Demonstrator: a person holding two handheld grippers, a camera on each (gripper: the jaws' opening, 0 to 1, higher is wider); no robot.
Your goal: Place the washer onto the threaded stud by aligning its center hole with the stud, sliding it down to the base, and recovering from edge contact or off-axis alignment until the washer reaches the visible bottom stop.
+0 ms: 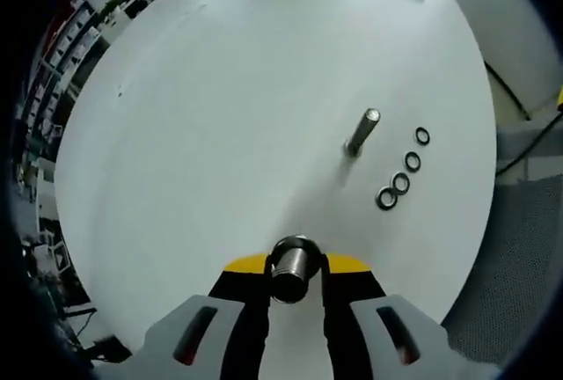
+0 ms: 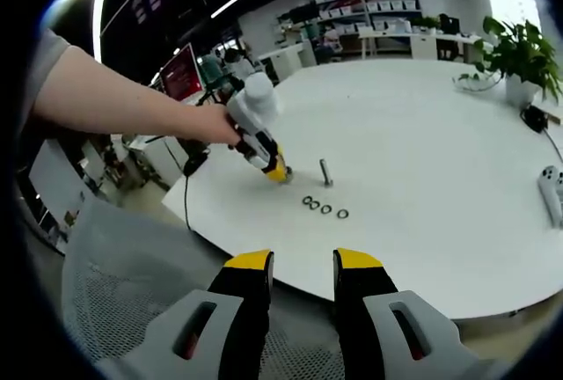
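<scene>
No containers. White round surface mostly bare, lots of room around the parts. Threaded stud stands upright mid-surface; four washers lie in a short row just beside it, none on the stud. Left gripper clamped on a second threaded stud standing on the surface near the edge. Right gripper jaws apart, holding nothing, hanging off the surface's near edge above a mesh chair. Controller at the far rim, plant beyond.
</scene>
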